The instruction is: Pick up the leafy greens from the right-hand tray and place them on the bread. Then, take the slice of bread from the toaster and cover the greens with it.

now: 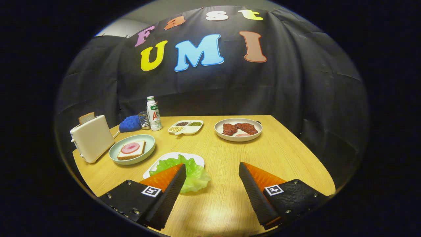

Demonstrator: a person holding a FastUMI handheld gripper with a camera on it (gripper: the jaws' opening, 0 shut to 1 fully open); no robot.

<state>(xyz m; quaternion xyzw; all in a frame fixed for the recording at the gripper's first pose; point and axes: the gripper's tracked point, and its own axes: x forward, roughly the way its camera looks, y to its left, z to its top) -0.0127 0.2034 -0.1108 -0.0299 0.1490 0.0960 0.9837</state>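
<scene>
The gripper (212, 174) was spread wide and held nothing; bare table (279, 154) lay between its fingers. The greens (194, 172), a single leaf, sat on a white tray (197, 159) just ahead of the left finger, whose tip overlapped the leaf in the view; whether it touched could not be told. By that, the first step had not begun: the leaf was unlifted, and both the placing and the covering were left to do.

Beyond the greens, further left, one pale green plate (148, 149) carried one slice of bread (139, 152) with one round of pink meat (130, 147) on top. Just left of it stood one toaster (92, 138), a second slice (86, 117) poking up from its slot, untouched.

Further off, ahead of the fingers, were one divided dish (186, 130) with three sorts of beans or grains, and one plate of two dark meat pieces (238, 128). Farthest, beyond the green plate, stood one bottle (153, 113), one glass (143, 119) and one blue cloth (130, 123).
</scene>
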